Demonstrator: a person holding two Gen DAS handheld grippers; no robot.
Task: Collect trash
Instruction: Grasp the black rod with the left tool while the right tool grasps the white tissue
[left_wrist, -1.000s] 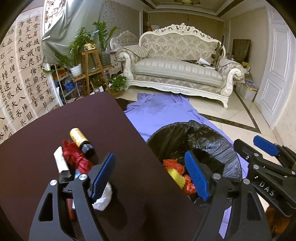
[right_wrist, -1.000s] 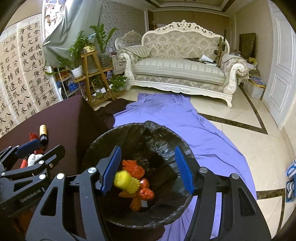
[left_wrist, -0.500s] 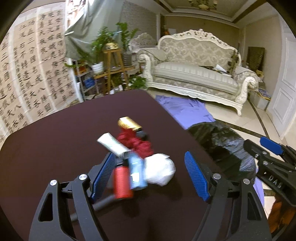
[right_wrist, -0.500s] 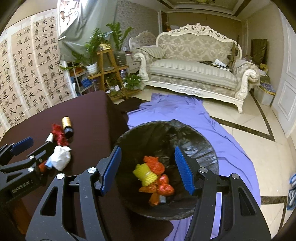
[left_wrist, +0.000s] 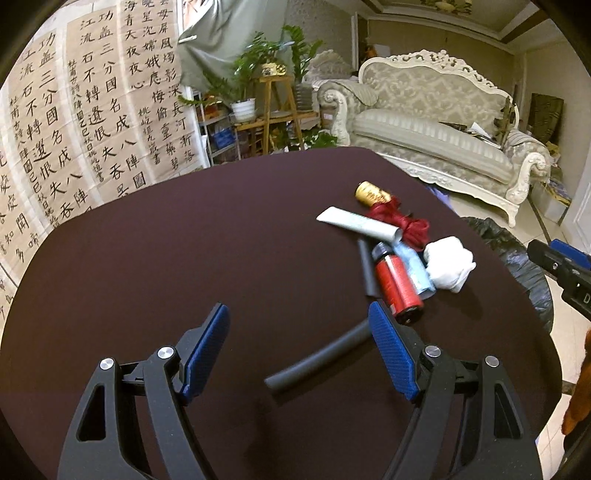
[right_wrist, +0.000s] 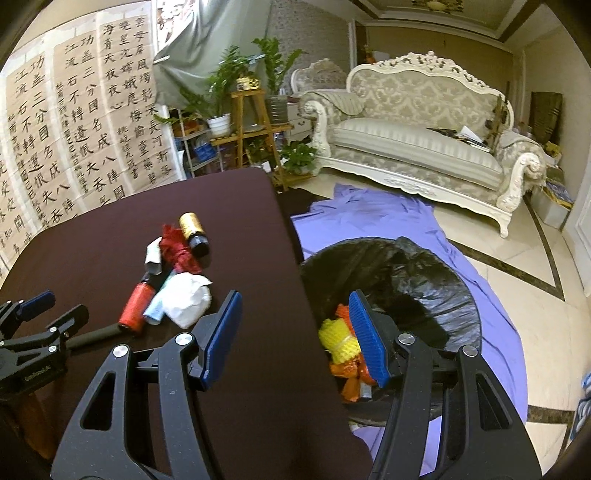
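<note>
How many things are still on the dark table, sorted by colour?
Black: 2, a long tube and a short strip
Red: 2, a can and a crumpled wrapper
White: 2, a paper wad and a flat tube
Gold: 1, a bottle
Pale blue: 1, a packet
Total: 8
</note>
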